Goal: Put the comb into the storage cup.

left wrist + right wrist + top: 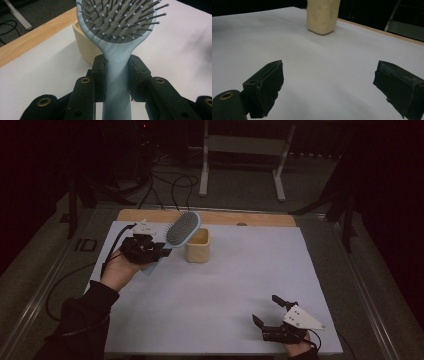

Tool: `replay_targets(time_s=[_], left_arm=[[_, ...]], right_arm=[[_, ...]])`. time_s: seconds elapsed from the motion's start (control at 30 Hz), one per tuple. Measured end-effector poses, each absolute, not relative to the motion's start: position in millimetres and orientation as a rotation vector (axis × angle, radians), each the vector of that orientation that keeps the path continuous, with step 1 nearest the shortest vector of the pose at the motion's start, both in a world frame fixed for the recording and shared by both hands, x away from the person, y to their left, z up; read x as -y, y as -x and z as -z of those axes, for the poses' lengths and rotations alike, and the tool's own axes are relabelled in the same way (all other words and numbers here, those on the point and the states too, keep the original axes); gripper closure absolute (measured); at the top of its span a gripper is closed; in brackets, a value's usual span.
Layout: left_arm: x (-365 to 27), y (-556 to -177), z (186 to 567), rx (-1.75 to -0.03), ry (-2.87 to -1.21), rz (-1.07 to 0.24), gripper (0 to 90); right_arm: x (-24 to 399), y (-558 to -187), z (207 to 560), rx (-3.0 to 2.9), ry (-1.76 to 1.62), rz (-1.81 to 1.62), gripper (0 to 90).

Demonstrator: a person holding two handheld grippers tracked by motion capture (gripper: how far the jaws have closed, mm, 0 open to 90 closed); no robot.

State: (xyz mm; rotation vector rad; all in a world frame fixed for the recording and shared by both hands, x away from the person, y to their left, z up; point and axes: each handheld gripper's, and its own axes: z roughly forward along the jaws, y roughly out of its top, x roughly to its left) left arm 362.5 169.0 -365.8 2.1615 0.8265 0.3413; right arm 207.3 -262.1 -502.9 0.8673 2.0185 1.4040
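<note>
White sheeting covers the table (225, 285); dark floor and a metal frame lie beyond. Left gripper (116, 75) has its jaws clamped on the neck of a pale blue brush (117, 37), which is held off the table with bristles facing the camera, head just beside and above a cream cup (197, 246). Right gripper (329, 87) rests low near the table's front edge, jaws spread wide, holding nothing. Brush is judged light and rigid, with a smooth plastic handle that may slip or pivot; grip the narrow neck or handle, never the flexible bristles. Cup appears stiff and stable.
</note>
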Motion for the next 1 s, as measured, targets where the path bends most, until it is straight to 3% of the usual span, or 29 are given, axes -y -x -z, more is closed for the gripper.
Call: replay_targets(time_s=[1.0], left_arm=[[-114,-403,336,-0.798,-1.956,-0.39,70.1]], right_arm=[[263,-207,503,-2.017,-0.872,-1.408,8.8]])
